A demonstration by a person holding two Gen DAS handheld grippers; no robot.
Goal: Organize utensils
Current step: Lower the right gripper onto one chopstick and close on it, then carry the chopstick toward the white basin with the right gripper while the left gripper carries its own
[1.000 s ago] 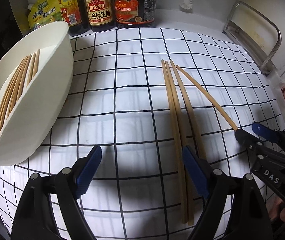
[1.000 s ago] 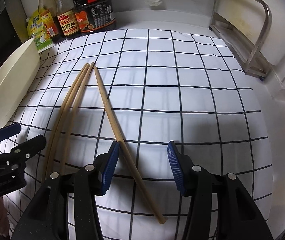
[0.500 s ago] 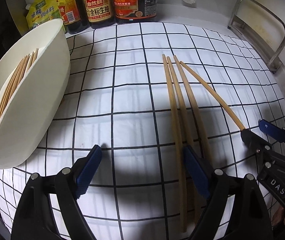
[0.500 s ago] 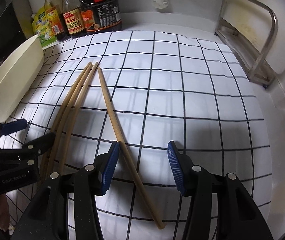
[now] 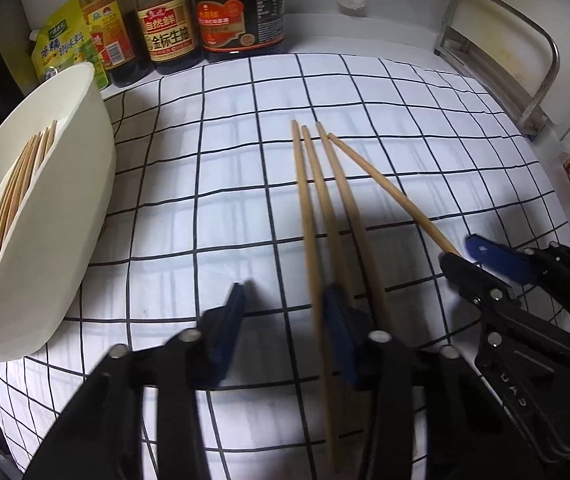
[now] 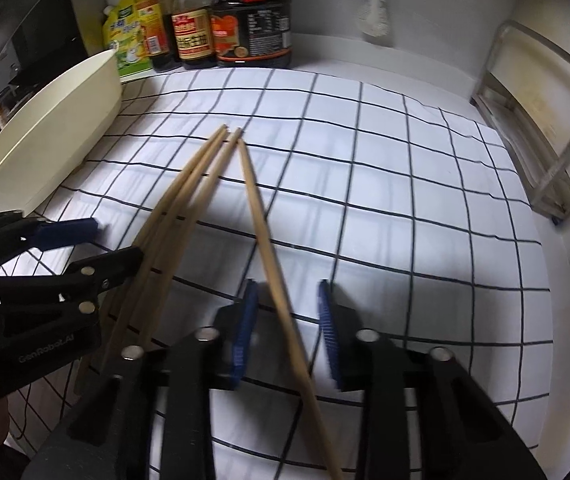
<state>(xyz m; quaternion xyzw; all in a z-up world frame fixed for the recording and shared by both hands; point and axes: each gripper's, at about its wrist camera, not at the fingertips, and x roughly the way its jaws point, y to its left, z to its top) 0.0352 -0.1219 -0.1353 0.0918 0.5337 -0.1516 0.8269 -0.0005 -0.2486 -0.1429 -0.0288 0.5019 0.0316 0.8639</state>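
Observation:
Several wooden chopsticks (image 5: 327, 216) lie on the checked cloth (image 5: 213, 216); three lie close together and one (image 6: 263, 236) splays to the right. My left gripper (image 5: 285, 316) is open, low over the cloth, its right finger by the leftmost chopstick. My right gripper (image 6: 287, 312) is open and straddles the splayed chopstick, which runs between its jaws. A white oval bowl (image 5: 65, 240) at the left holds several more chopsticks (image 5: 17, 200). The right gripper also shows in the left wrist view (image 5: 469, 260), and the left one in the right wrist view (image 6: 97, 240).
Sauce bottles (image 5: 169, 20) and a yellow pouch (image 5: 65, 48) stand at the back left wall. A metal rack (image 5: 501, 64) stands at the back right. A brush (image 6: 373, 16) hangs on the back wall.
Both grippers have moved forward and lower along the chopsticks. The right gripper's jaws have narrowed around the splayed chopstick. The left jaws have also narrowed.

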